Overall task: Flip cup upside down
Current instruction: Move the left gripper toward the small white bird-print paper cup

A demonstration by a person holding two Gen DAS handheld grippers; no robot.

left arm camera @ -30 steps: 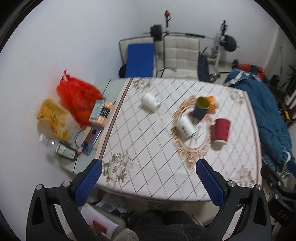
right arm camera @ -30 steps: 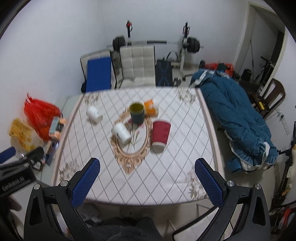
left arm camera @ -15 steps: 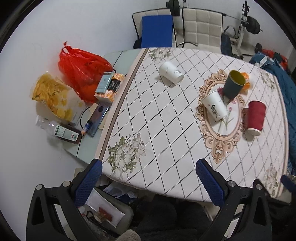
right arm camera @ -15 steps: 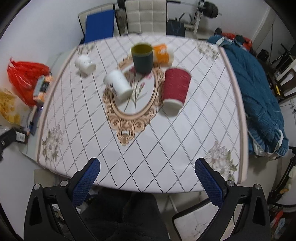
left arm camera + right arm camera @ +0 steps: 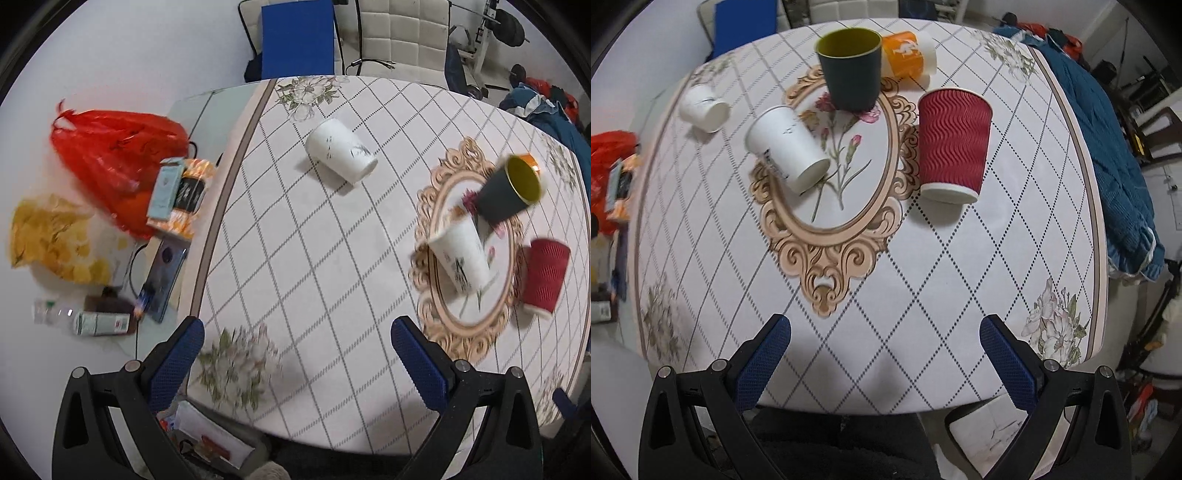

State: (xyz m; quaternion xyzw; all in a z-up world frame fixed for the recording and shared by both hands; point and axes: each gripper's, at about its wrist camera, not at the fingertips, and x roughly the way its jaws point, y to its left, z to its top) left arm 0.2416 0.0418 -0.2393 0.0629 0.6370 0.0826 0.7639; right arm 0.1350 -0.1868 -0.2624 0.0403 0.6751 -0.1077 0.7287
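Dark green cup (image 5: 852,70) stands mouth-up at top centre of the right wrist frame: smooth tapered wall, olive-yellow inside, base on the upper end of the oval floral medallion (image 5: 833,192). In the left wrist frame it sits at right (image 5: 511,194).

Orange-and-white cup (image 5: 910,53) lies on its side just behind it, looks touching. Red cup (image 5: 955,142) stands rim-down just right of the medallion: corrugated wavy sleeve, white rim on the cloth. White paper cup (image 5: 786,147) sits left of centre, over the medallion's left border, narrow end toward the camera; small dark print on the wall. Cannot tell if it's tipped or rim-down. Second white paper cup (image 5: 703,107) in the upper left, well apart from the others, same uncertainty.

Tablecloth (image 5: 923,277): smooth white, dotted diamond grid, flower prints at the corners, brown border stripe.

Left wrist frame, left side: crinkled red plastic bag (image 5: 114,147), yellow bag (image 5: 51,236), small boxes, a dark phone (image 5: 162,277), all off the cloth.

Right gripper (image 5: 884,354), bottom of its frame: blue textured pads spread wide, nothing between them, above the cloth's near edge. Left gripper (image 5: 297,356): same, fingers wide apart, holding nothing.
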